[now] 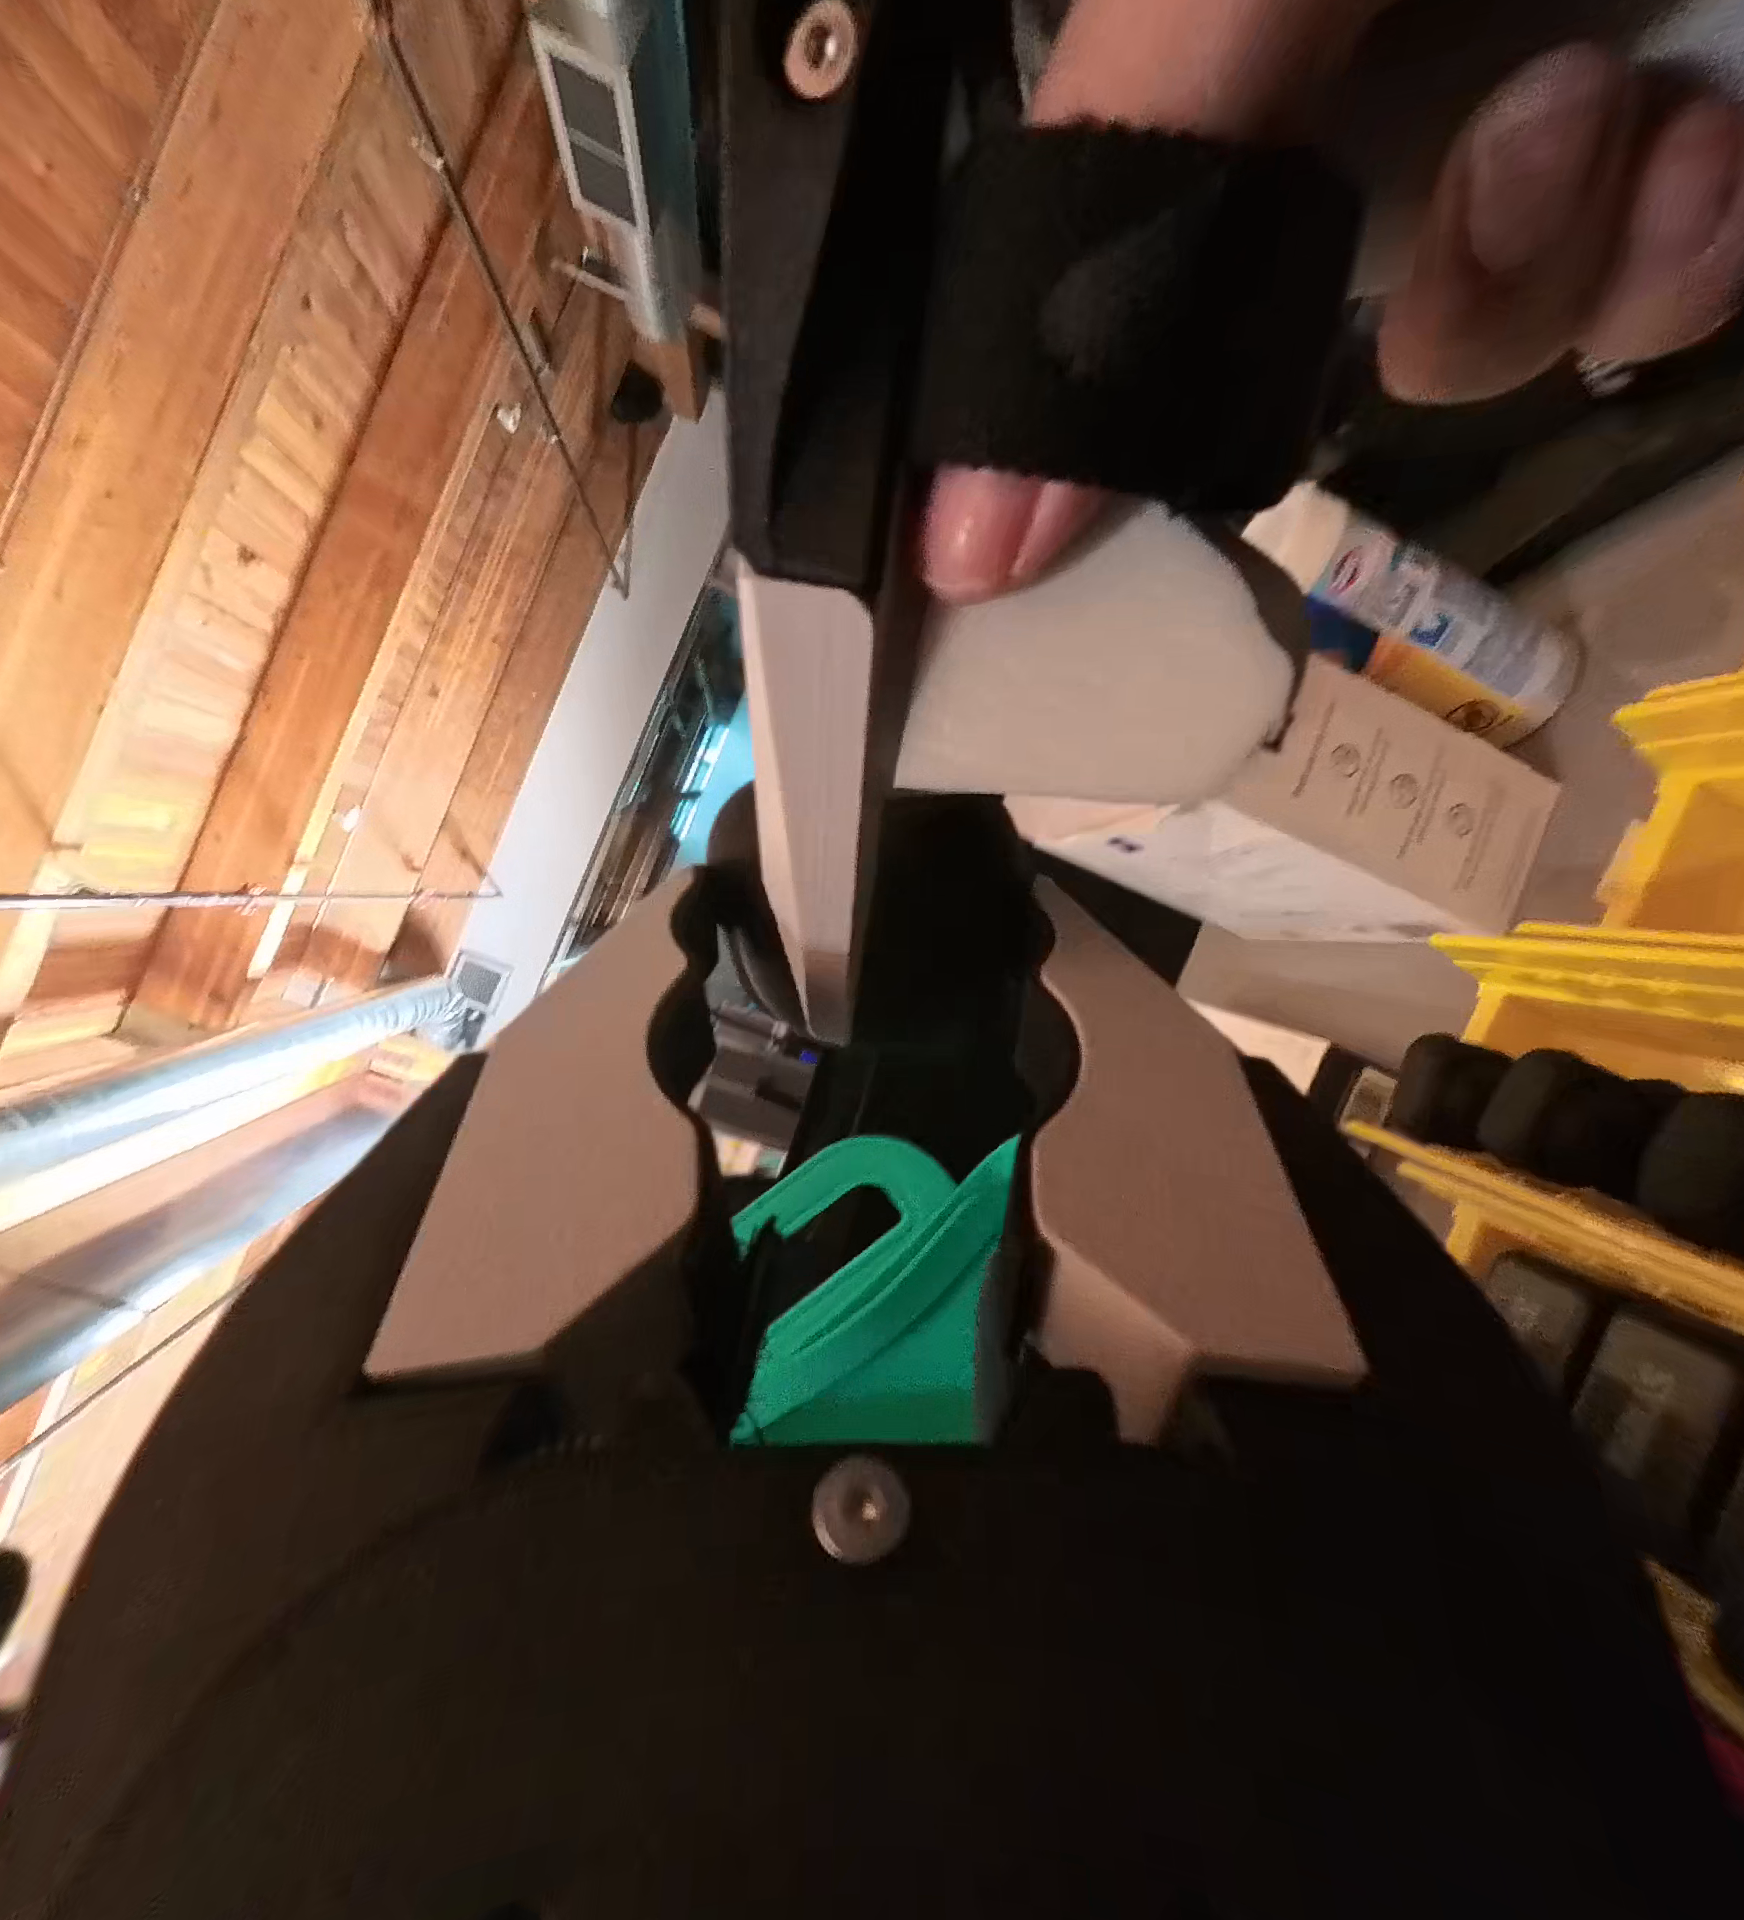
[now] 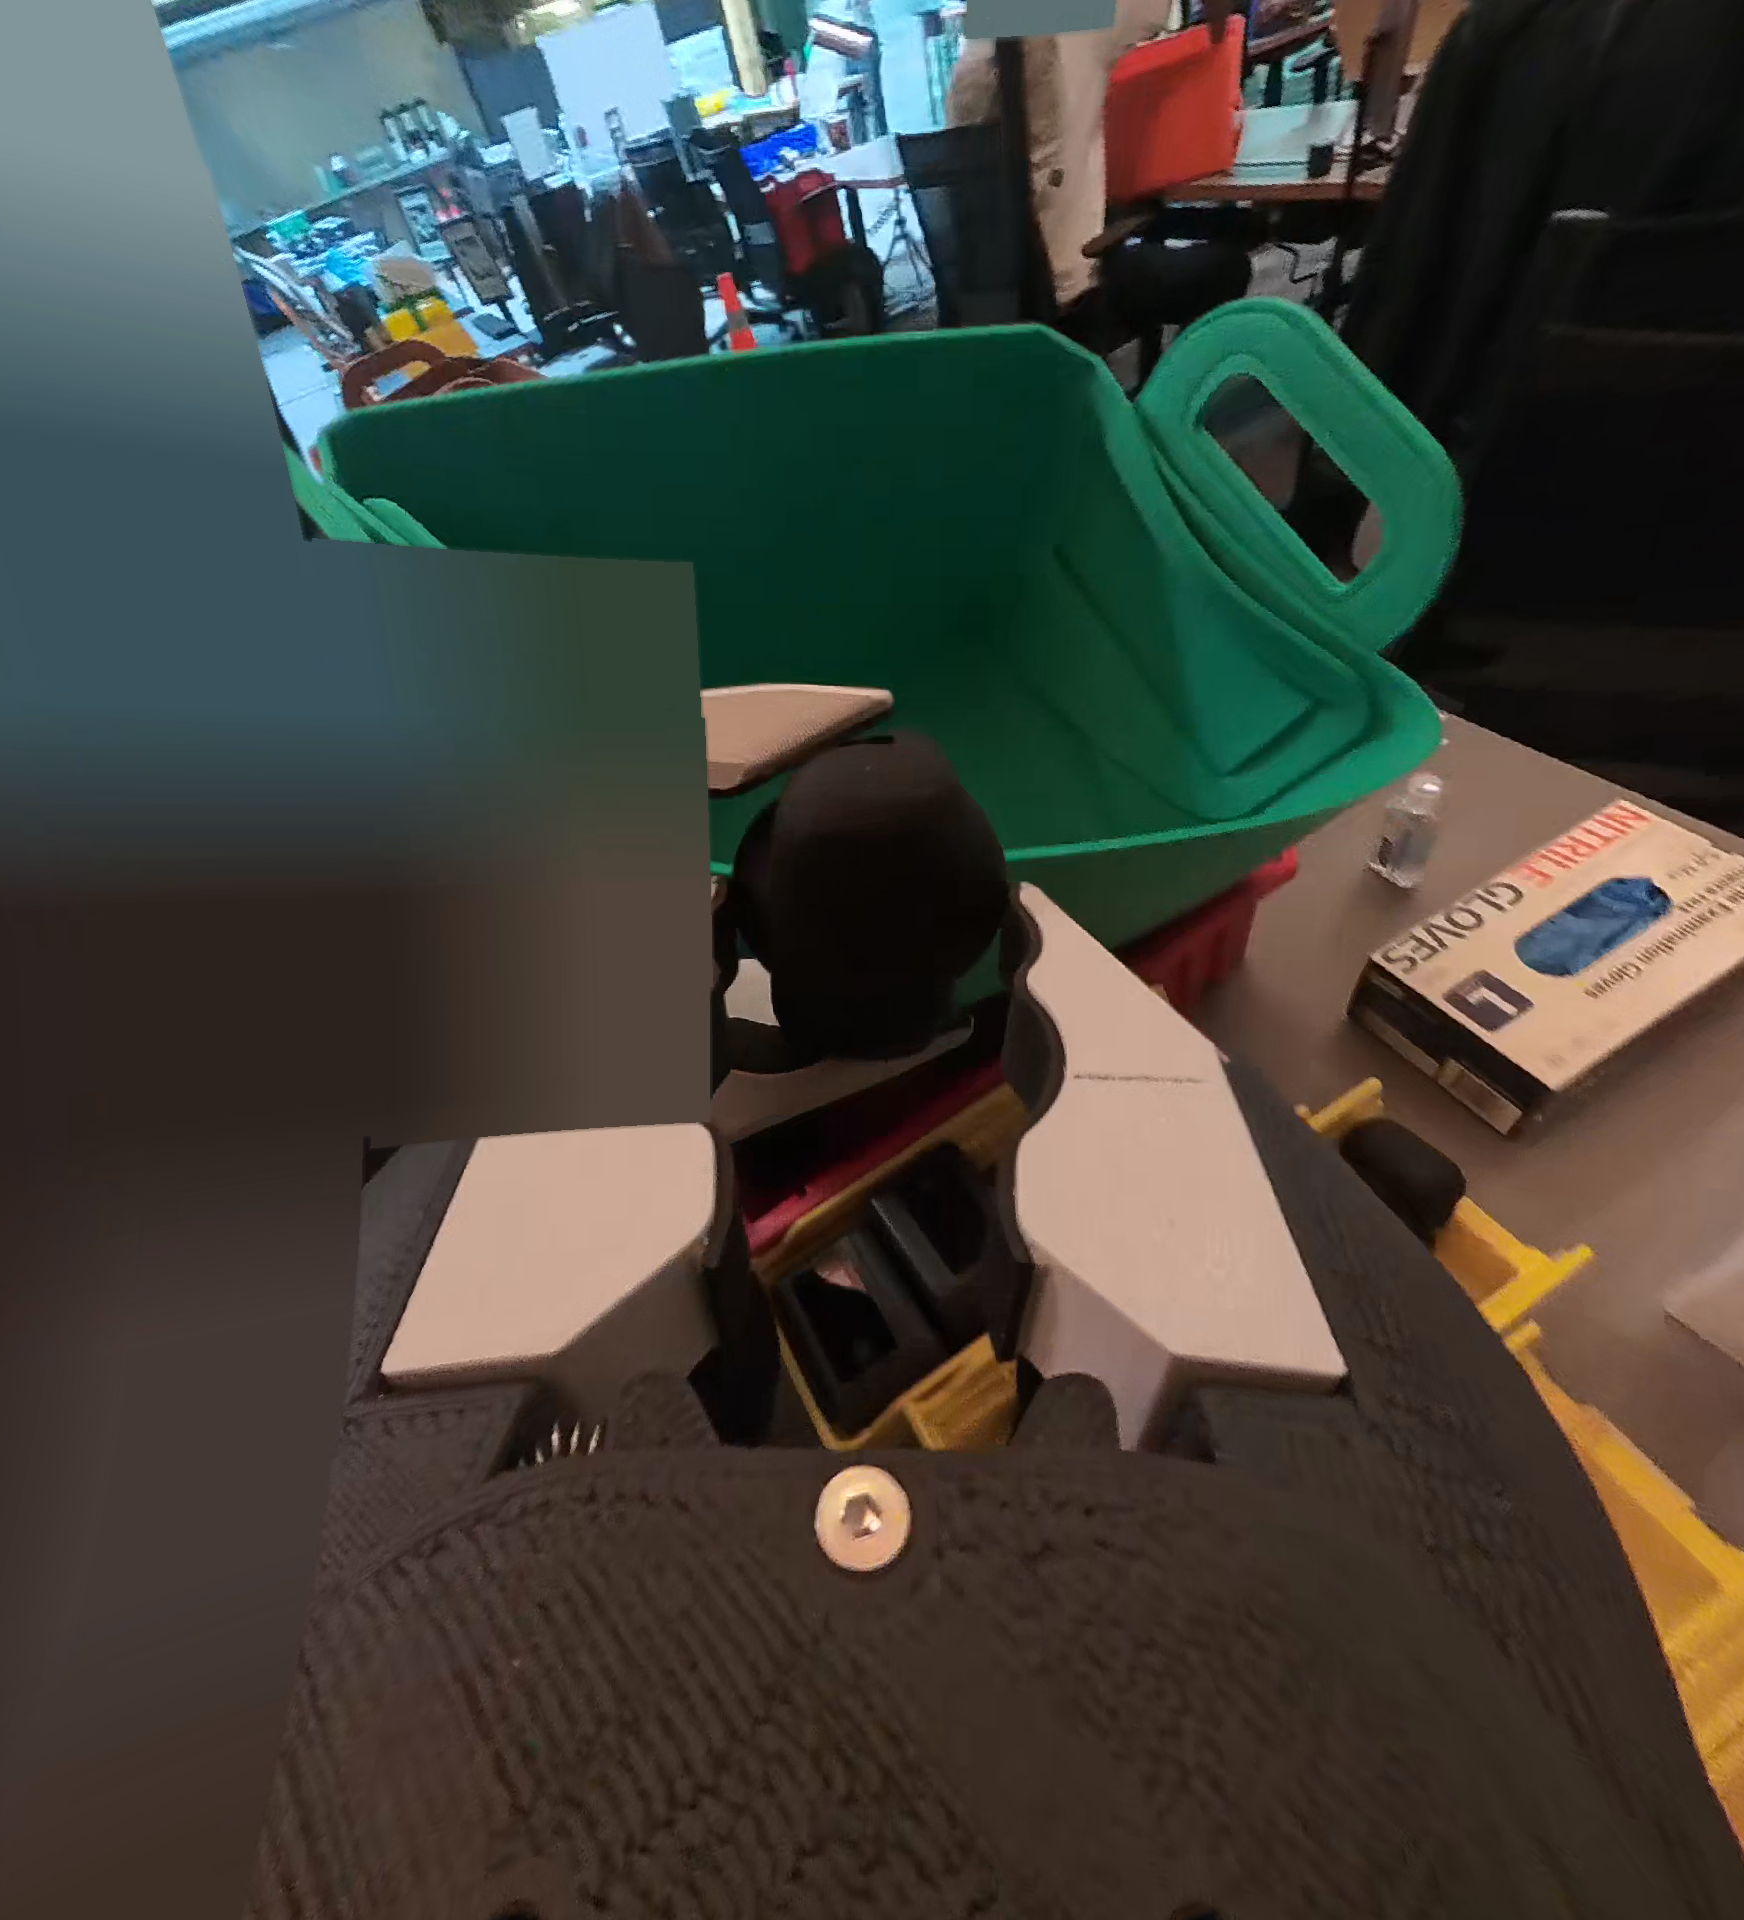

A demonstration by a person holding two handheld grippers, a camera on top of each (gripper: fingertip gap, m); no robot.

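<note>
My left gripper (image 1: 868,935) is open, its grey fingers (image 1: 556,1195) apart. A green basket with a loop handle (image 1: 878,1299) shows in the gap between them. The right gripper, held by a hand (image 1: 1574,208) under a black strap, hangs close in front, and one of its grey fingers (image 1: 806,779) points into that gap. My right gripper (image 2: 868,914) is open; a patch hides its left fingertip. A black rounded part (image 2: 868,894) of the left gripper sits between its fingers. Behind it the green basket (image 2: 847,520) stands tilted on a red one (image 2: 1211,935).
A yellow rack (image 2: 1470,1257) with black foam rolls (image 1: 1574,1132) lies close on the right. A glove box (image 2: 1574,956) and a small clear bottle (image 2: 1403,831) lie on the grey table (image 2: 1315,987). A wipes canister (image 1: 1450,644) and a cardboard box (image 1: 1408,821) stand behind. The grippers are tip to tip, or close to it.
</note>
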